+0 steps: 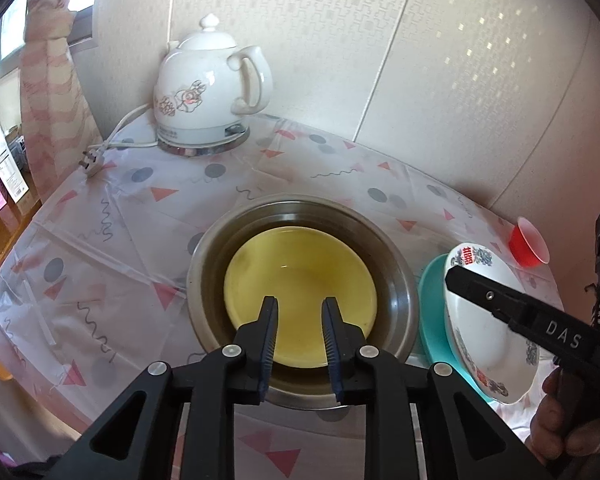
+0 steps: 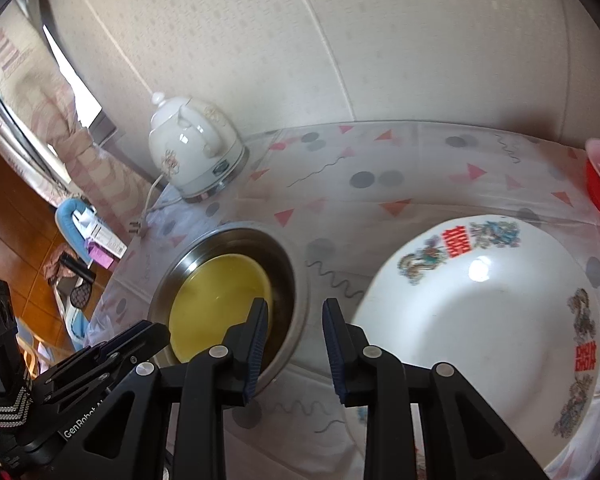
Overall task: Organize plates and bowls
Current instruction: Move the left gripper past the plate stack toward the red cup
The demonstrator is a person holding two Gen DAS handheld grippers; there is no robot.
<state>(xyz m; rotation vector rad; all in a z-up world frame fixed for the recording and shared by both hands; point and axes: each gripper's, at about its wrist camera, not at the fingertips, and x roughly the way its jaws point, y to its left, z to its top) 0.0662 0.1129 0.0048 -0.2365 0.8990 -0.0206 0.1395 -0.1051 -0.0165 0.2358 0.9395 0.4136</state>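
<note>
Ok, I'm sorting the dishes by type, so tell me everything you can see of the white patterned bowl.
The white patterned bowl looks like glossy ceramic or melamine, wide and shallow, with red characters and multicoloured dragon-like motifs round its inner rim. It is empty and tilted, resting on a teal plate right of the steel basin. The right gripper is over its rim; contact is unclear.

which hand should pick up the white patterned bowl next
Right. The right gripper is open right beside the white patterned bowl; the left gripper hovers open over the yellow plate.
</note>
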